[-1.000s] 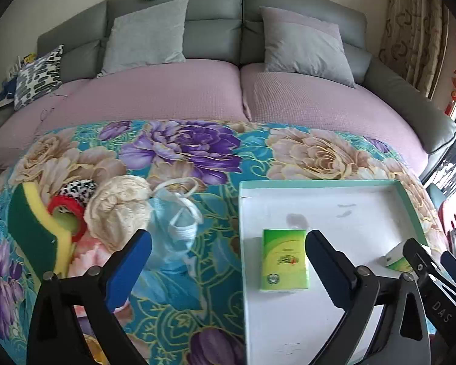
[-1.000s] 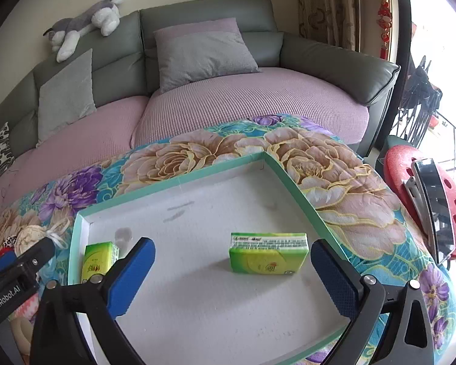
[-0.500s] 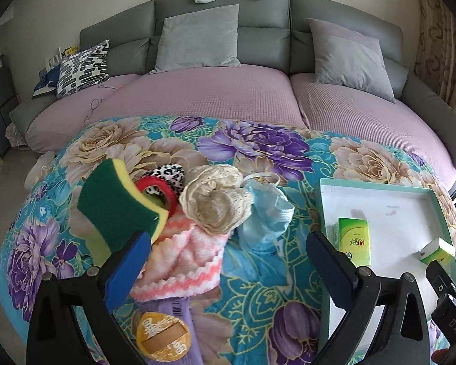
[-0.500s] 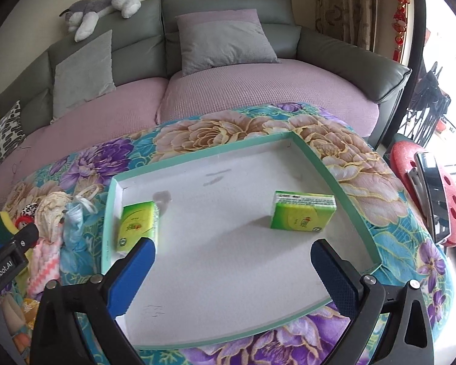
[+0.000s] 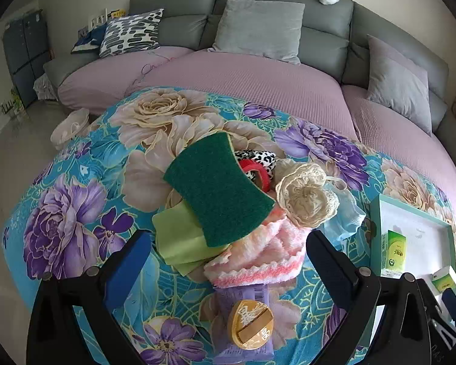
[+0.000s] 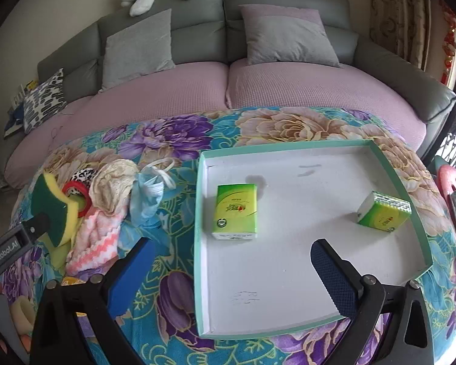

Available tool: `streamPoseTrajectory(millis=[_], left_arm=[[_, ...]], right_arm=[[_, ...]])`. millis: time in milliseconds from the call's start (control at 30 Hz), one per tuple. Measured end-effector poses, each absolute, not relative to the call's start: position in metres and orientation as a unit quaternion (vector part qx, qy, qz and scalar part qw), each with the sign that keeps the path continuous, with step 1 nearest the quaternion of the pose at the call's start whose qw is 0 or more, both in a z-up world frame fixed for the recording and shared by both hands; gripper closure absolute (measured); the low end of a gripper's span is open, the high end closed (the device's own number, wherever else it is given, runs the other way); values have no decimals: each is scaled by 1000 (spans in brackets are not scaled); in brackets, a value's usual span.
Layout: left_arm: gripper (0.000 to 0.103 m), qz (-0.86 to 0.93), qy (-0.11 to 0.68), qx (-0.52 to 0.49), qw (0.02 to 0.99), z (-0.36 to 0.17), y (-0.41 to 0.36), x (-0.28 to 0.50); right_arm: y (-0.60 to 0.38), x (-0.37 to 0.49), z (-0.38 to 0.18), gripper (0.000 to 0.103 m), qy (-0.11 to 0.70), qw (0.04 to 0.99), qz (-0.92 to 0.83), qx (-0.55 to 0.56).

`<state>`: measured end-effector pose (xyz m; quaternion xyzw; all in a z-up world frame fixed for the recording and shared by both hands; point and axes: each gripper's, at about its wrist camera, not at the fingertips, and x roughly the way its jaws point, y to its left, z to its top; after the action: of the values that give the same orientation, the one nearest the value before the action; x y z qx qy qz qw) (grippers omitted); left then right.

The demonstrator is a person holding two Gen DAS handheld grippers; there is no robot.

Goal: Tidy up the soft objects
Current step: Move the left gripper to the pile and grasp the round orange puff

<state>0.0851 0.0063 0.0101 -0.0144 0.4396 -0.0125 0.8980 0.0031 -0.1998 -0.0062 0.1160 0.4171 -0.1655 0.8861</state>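
Note:
A pile of soft things lies on the floral cloth: a green-and-yellow sponge [image 5: 219, 188], a pink towel [image 5: 258, 258], a cream lace piece [image 5: 307, 200], a blue face mask [image 5: 346, 222] and a light green cloth [image 5: 179, 237]. My left gripper [image 5: 228, 261] is open and empty, just in front of the pile. A white tray with a teal rim [image 6: 288, 273] holds two green tissue packs [image 6: 235, 211] [image 6: 384, 211]. My right gripper [image 6: 234, 267] is open and empty over the tray's near left edge. The pile also shows in the right wrist view [image 6: 106, 200].
A purple packet with a round yellow label [image 5: 249, 325] lies at the table's near edge. A red tape ring [image 5: 258, 173] and a leopard-print piece [image 5: 258, 156] sit behind the sponge. A grey and pink sofa [image 5: 258, 70] with cushions stands behind the table.
My left gripper has swung left from the tray to face the pile. My right gripper has drawn back and shifted left, so the tray sits further right and the pile is now in view.

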Motion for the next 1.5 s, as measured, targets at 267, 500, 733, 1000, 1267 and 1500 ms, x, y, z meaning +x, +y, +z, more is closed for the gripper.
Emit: streamPoseTrajectory(millis=[267, 500, 733, 1000, 1267, 1500], left_arm=[[1, 3, 479, -42, 877, -7, 31, 85], [1, 3, 522, -66, 850, -30, 48, 76], [1, 3, 551, -91, 830, -45, 55, 69], [1, -40, 560, -33, 827, -47, 20, 61], [9, -62, 567, 48, 820, -53, -13, 55], [28, -71, 575, 87, 810, -60, -23, 54]], right_arm=[[-171, 4, -20, 0, 434, 889, -119, 88], [-153, 2, -27, 0, 442, 888, -86, 87], [-156, 1, -28, 0, 441, 888, -91, 91], [-171, -2, -26, 0, 435, 887, -108, 111], [-180, -1, -28, 0, 439, 882, -116, 126], [-182, -1, -30, 0, 441, 880, -117, 132]])
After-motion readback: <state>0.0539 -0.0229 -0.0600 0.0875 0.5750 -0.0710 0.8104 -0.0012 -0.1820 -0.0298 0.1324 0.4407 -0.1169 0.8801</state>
